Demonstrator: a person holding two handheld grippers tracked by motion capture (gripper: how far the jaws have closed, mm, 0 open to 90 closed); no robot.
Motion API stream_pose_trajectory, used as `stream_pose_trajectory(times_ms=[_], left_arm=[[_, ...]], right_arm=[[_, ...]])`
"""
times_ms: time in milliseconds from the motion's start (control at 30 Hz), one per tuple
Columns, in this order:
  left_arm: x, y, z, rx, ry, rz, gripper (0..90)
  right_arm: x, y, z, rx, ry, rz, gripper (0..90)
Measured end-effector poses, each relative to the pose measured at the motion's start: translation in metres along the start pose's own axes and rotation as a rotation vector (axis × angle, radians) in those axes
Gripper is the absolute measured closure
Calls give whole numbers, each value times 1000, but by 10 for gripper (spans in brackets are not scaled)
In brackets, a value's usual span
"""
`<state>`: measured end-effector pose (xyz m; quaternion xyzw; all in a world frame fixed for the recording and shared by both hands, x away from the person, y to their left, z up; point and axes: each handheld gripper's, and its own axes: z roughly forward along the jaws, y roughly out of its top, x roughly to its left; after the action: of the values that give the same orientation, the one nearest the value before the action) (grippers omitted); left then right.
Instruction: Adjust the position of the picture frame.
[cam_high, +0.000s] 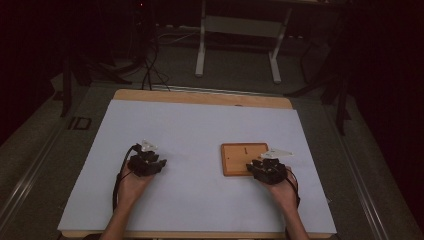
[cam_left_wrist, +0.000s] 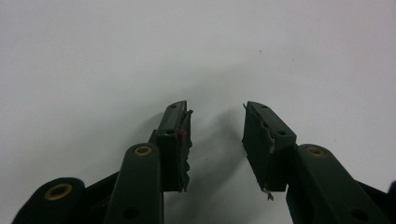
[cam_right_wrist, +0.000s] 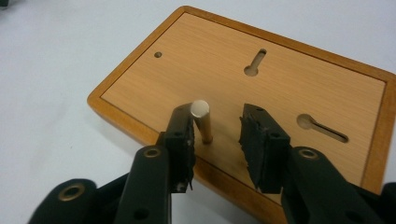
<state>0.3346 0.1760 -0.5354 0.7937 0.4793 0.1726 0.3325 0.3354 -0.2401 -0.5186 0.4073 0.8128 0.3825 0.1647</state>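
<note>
A flat wooden board (cam_high: 239, 151) lies on the white table sheet (cam_high: 200, 125), right of centre. In the right gripper view the board (cam_right_wrist: 224, 51) has a framed rim, two keyhole slots and a small round hole (cam_right_wrist: 158, 54). A short brass peg (cam_right_wrist: 202, 120) stands upright near the board's close edge. My right gripper (cam_right_wrist: 217, 119) is open over that edge, with the peg between its jaws and close against the left one; the right pad stands apart from it. My left gripper (cam_left_wrist: 217, 116) is open over bare white sheet with nothing between its jaws, and it sits left of centre (cam_high: 150, 159) in the high view.
The table's wooden edge (cam_high: 200, 96) borders the sheet at the back. Beyond it, on the dark floor, stand a white metal frame (cam_high: 240, 35) and some cables (cam_high: 150, 65). White sheet spreads between my two hands and behind them.
</note>
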Motion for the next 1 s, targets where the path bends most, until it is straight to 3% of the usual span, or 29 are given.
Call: stream_pose_trajectory(times_ms=[233,433,500,700,1000], left_arm=[[-1,0,0,1,2,6,603],[-2,0,1,2,6,7,601],[-1,0,1,2,6,9,602],[-1,0,1,3,4,8,605],[-1,0,1,3,10,9,610]], right_arm=[[4,-2,7,-47,-38,39,695],[13,-6,10,-85,-85,44,786],[16,-6,10,-89,-92,47,827],[19,-6,11,-95,-120,56,839],[5,-4,2,-133,-146,123,841]])
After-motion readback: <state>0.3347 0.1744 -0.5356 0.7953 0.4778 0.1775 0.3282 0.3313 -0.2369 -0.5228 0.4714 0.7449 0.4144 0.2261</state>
